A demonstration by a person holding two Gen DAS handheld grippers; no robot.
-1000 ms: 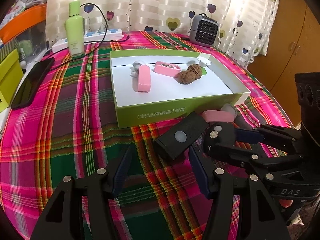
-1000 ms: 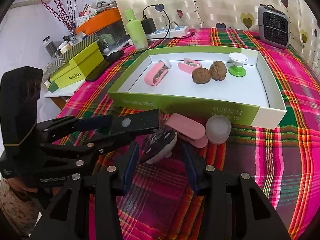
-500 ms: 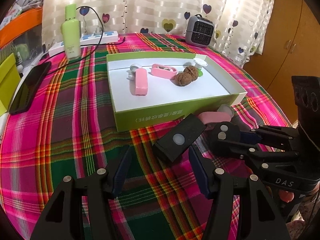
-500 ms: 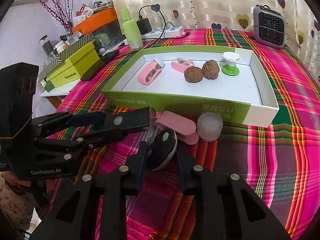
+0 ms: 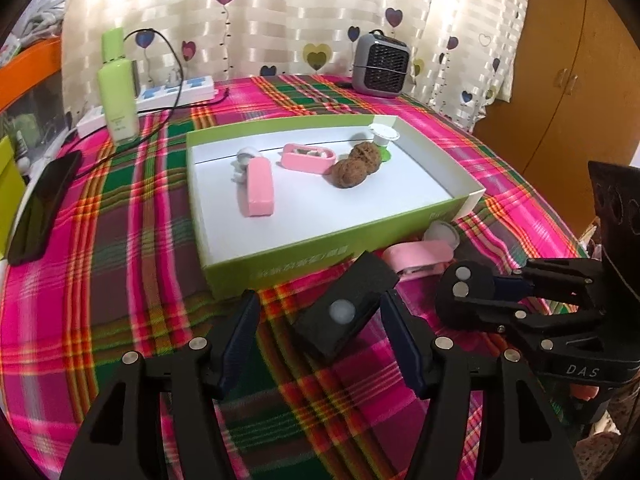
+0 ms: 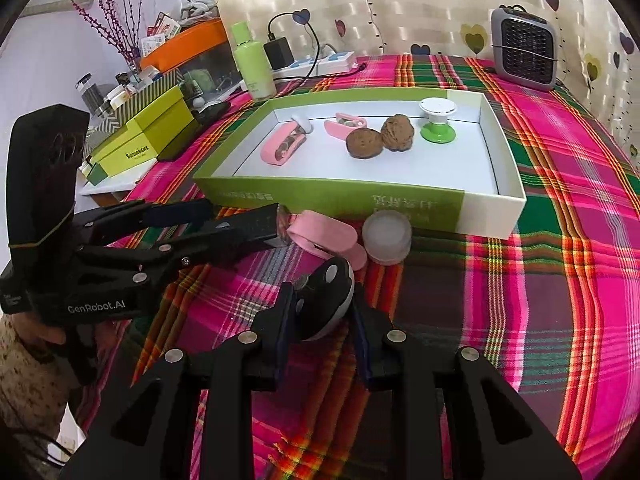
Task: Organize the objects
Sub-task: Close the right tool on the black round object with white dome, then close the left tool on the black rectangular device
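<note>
Black-and-white rounded gadget (image 6: pixel 326 300) sits clamped in your right tongs (image 6: pixel 323 307), so lift it clear over the green box's wall (image 6: pixel 332 198) while your left tongs (image 5: pixel 320 320) gape empty around the black rectangular block (image 5: pixel 344 312).

Black left tool (image 5: pixel 320 340); blue pads (image 5: pixel 240 344); silver screws.

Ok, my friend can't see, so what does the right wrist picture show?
The right gripper fingers squeeze a round black-and-white gadget above a bright plaid tablecloth. Just beyond lie a pink clip and a clear round lid, in front of a green box holding two walnuts. The left gripper reaches in beside them.
</note>
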